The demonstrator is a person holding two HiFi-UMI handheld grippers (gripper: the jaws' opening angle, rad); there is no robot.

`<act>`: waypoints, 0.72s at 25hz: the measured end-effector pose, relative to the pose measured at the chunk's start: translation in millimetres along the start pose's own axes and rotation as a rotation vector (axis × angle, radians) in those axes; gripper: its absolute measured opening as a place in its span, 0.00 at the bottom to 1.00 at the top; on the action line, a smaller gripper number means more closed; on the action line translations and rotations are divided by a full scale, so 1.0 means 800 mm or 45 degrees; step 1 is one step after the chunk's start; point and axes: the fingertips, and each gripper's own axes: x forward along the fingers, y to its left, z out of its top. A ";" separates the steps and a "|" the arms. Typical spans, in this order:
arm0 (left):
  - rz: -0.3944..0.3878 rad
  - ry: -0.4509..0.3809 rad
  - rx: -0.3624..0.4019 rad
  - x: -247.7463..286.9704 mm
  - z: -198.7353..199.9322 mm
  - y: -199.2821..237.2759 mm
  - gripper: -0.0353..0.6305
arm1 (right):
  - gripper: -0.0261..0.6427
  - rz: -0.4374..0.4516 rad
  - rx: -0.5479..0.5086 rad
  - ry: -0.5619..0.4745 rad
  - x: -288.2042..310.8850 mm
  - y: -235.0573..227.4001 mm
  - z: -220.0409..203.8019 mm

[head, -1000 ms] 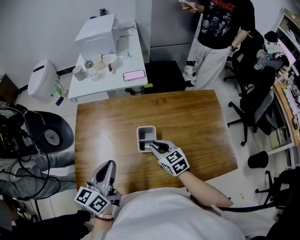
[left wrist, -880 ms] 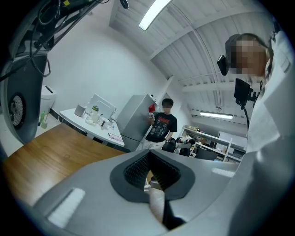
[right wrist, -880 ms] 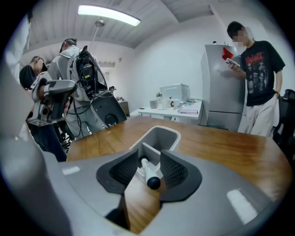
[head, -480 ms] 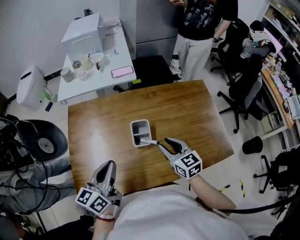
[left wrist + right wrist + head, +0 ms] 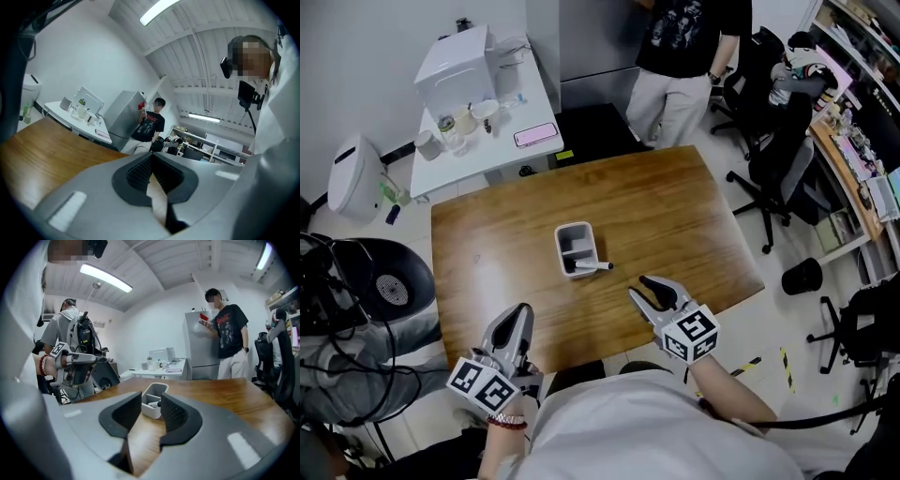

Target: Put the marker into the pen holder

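The pen holder (image 5: 575,246) stands mid-worktop (image 5: 675,216). The marker (image 5: 594,266) lies across its near compartment, one end over the right rim. The right gripper (image 5: 640,288) is front-right of it and the left gripper (image 5: 518,314) front-left.

In the right gripper view, the marker (image 5: 152,404) is mostly hidden behind 1 of the fingers (image 5: 179,413). At 12 o'clock in the head view, the standing person (image 5: 689,37) is cut off by the top edge.
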 end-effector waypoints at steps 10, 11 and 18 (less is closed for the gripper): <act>0.062 0.034 -0.005 -0.053 -0.065 -0.091 0.04 | 0.21 0.080 -0.098 -0.096 -0.114 0.047 0.004; 0.061 0.025 -0.024 -0.053 -0.073 -0.103 0.04 | 0.21 0.054 -0.070 -0.099 -0.132 0.039 -0.002; 0.069 -0.017 0.000 -0.084 -0.136 -0.204 0.04 | 0.16 -0.011 0.019 -0.112 -0.264 0.020 -0.068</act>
